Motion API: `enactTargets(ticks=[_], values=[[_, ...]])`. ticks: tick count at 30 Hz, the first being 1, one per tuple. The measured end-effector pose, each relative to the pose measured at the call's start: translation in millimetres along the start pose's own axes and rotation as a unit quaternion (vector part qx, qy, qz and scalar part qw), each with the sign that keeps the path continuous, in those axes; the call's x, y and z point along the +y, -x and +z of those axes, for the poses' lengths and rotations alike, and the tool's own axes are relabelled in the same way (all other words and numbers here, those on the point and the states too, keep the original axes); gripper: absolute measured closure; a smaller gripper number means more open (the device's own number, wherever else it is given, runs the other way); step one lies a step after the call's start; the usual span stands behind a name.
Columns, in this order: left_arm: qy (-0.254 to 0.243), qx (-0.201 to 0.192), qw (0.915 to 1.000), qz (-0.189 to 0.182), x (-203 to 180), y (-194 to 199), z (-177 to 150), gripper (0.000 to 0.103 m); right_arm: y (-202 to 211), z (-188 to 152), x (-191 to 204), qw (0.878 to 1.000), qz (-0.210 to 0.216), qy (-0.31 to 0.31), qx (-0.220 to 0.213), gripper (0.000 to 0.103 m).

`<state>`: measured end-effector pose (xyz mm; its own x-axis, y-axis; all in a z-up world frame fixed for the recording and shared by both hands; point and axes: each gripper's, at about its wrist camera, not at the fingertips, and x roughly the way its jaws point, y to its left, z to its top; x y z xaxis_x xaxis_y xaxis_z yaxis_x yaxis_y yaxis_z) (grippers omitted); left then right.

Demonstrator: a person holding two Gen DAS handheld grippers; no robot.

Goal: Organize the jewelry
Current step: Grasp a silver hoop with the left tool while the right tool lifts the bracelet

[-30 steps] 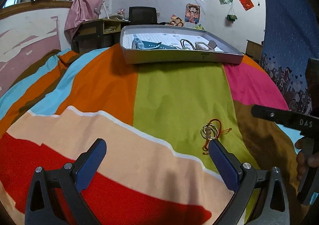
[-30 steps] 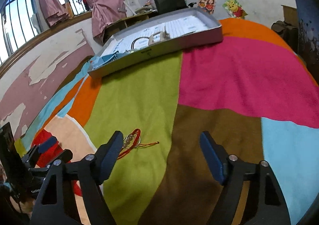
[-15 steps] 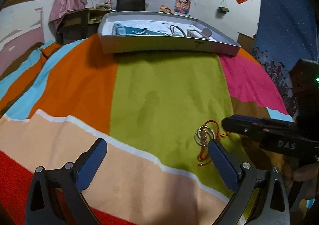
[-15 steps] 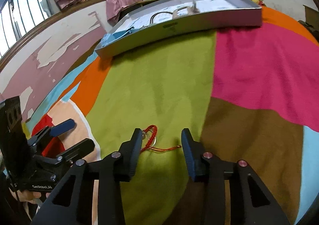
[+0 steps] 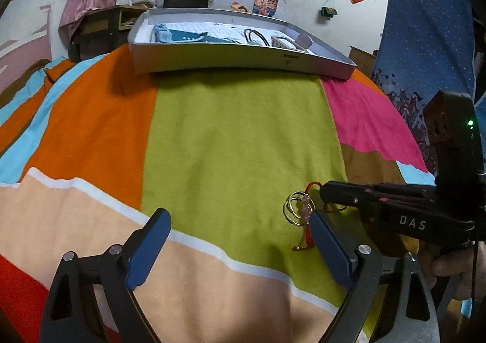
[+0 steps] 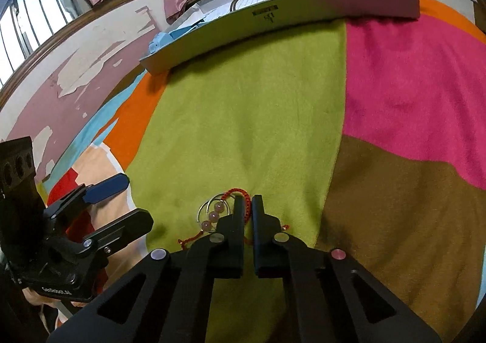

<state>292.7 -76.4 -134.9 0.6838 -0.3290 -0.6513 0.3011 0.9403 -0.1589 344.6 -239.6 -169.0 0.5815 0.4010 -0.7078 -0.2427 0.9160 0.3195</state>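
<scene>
One red-cord bracelet [image 6: 226,209] with three pink beads and wire rings lay on the bed's green blanket stripe [image 6: 243,115]. The right gripper [image 6: 248,206] was nearer — its jaws had just clenched on the cord. The left gripper [image 5: 240,236] stood released, bracelet at its right fingertip — one tray [image 5: 243,57] well beyond.

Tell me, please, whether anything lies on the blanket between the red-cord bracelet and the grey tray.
Nothing visible does. The bracelet, pinched by the right gripper, faces bare green blanket right up to the tray.
</scene>
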Motion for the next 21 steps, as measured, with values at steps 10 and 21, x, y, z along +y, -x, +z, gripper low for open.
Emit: enactTargets(ticks=[10, 21], values=[[-0.069, 0.03, 0.997, -0.016, -30.2, -21.3, 4.6, 0.038, 15.0, 9.3, -27.6, 0.998, -0.054, -0.02, -0.012, 0.1], [-0.135, 0.076, 0.9877, -0.019, -61.6, -45.2, 5.3, 0.068, 26.5, 16.3, -58.5, 0.996, -0.052, -0.069, -0.038, 0.1]])
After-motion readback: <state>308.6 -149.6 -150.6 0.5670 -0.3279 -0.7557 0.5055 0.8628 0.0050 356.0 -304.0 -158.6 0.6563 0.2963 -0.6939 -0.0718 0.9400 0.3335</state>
